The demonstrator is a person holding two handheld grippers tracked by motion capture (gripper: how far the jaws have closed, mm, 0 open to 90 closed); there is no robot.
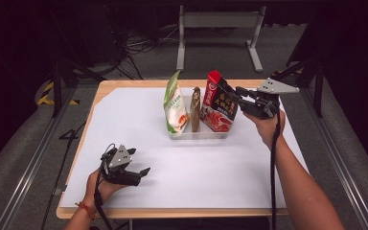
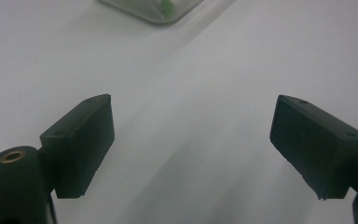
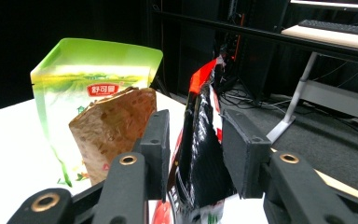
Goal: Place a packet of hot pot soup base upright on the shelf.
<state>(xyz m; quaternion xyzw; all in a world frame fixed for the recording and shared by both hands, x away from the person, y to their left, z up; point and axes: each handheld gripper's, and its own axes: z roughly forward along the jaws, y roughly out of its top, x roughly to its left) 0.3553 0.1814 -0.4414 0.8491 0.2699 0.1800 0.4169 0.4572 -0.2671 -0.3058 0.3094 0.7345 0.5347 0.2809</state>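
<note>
White sheeting covers the wooden table [image 1: 100, 91], and dark floor with cables and a metal stand lies beyond its far edge. Toward the far middle stands a clear tray [image 1: 199, 135] holding three upright packets side by side: a green pouch [image 1: 175, 103] at the left, a thin brown packet [image 1: 195, 109] in the middle, and a red-and-black packet [image 1: 216, 103] at the right. The tray sits just inside the far edge, with wide bare sheet in front of it and on both sides.

The right gripper [image 1: 232, 96] reaches in level from the right, forearm stretched across the table's right side. In the right gripper view its jaws stand on either side of the red-and-black packet's top edge, partly open, the pads beside the foil rather than pressing it.

The left gripper [image 1: 141, 175] rests low near the front left corner, well apart from the tray. Its jaws are spread wide over bare sheet with nothing between them.
</note>
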